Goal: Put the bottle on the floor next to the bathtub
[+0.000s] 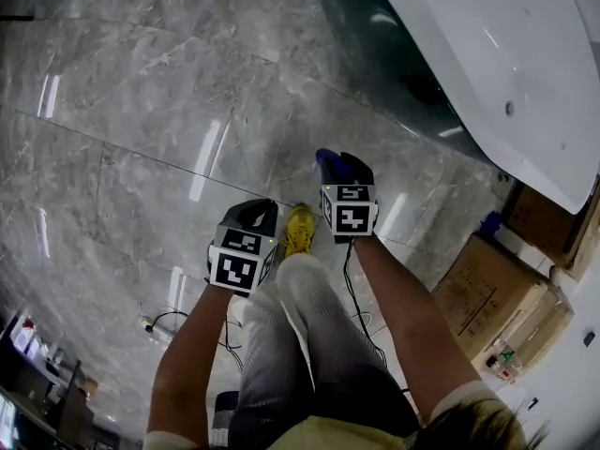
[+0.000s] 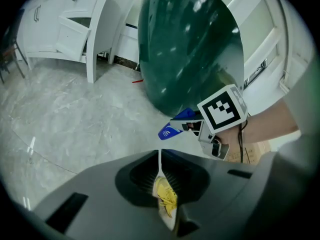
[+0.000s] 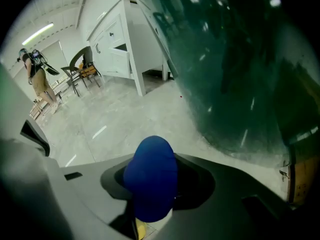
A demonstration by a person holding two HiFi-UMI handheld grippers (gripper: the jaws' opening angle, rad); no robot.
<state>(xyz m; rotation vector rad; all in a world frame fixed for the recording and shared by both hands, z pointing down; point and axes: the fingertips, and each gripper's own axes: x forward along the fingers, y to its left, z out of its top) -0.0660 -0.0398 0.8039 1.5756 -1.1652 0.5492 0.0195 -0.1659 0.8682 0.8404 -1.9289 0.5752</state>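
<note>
My right gripper [image 1: 339, 169] is shut on a blue bottle [image 1: 330, 164], held above the grey marble floor [image 1: 141, 111] just in front of the bathtub [image 1: 506, 73]. The tub is white inside with a dark green outer wall. In the right gripper view the bottle's rounded blue end [image 3: 150, 181] fills the space between the jaws, with the tub's wall [image 3: 240, 74] close on the right. The left gripper view shows the bottle [image 2: 171, 129] sticking out of the right gripper [image 2: 187, 124]. My left gripper [image 1: 251, 216] hangs left of it, jaws together with nothing in them [image 2: 160, 159].
My yellow shoe [image 1: 300, 228] stands on the floor between the grippers. Cardboard boxes [image 1: 487, 293] sit at the right by the tub's end. Cables [image 1: 169, 322] lie on the floor at lower left. A white cabinet [image 2: 75, 29], chairs [image 3: 80, 69] and a person [image 3: 35, 76] are farther off.
</note>
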